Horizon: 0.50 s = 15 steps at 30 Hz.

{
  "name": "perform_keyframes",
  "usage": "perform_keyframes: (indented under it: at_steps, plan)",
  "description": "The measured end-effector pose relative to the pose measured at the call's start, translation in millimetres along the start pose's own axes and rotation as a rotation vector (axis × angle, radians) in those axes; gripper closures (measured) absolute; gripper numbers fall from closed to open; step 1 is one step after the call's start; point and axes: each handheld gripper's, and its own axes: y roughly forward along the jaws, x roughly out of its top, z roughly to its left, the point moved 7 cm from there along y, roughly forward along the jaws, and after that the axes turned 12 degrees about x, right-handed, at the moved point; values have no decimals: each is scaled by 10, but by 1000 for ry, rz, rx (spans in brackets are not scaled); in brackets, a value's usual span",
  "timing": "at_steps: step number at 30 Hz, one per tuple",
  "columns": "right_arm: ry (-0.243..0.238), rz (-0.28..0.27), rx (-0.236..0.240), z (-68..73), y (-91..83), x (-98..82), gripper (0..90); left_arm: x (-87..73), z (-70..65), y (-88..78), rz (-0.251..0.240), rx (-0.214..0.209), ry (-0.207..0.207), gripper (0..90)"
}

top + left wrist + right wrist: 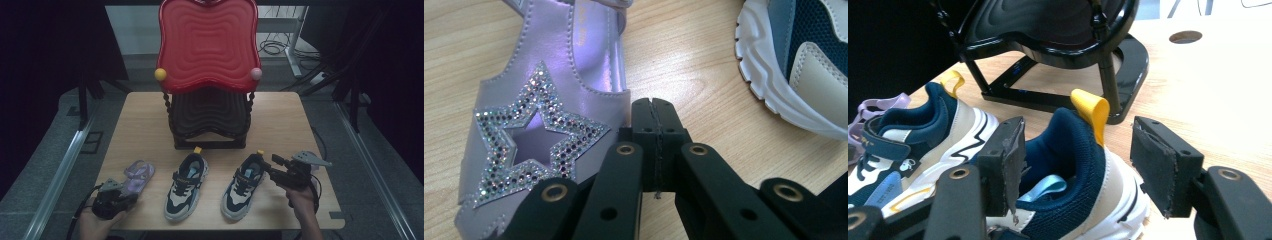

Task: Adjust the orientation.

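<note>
Jaws of the right hand-held gripper (pixel 1075 170) stood spread around the heel of the right sneaker (pixel 1083 185), seemingly not touching; left hand-held gripper (pixel 655 125) was pressed together, empty, beside the purple sandal (pixel 544 115).

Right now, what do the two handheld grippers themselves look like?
Both are black. The left gripper has flat linkage bars with brass-ringed pivot holes. The right gripper has blocky jaws faced with worn, rough dark pads, a grey three-cornered plate on top and a trailing black cable.

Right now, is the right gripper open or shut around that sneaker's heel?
Open: the right gripper straddles the right sneaker, with gaps between pads and heel.
</note>
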Motion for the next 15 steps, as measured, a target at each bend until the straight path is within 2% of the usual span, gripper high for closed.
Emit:
perform_keyframes:
  at_steps: [7, 15]
  plan:
    - [2, 0, -6, -20, -3, -14, 393, -4, 34, -19, -7, -3, -13, 900]
    - [0, 3, -9, -21, 7, -26, 392, -13, 78, -41, 11, 2, 2, 900]
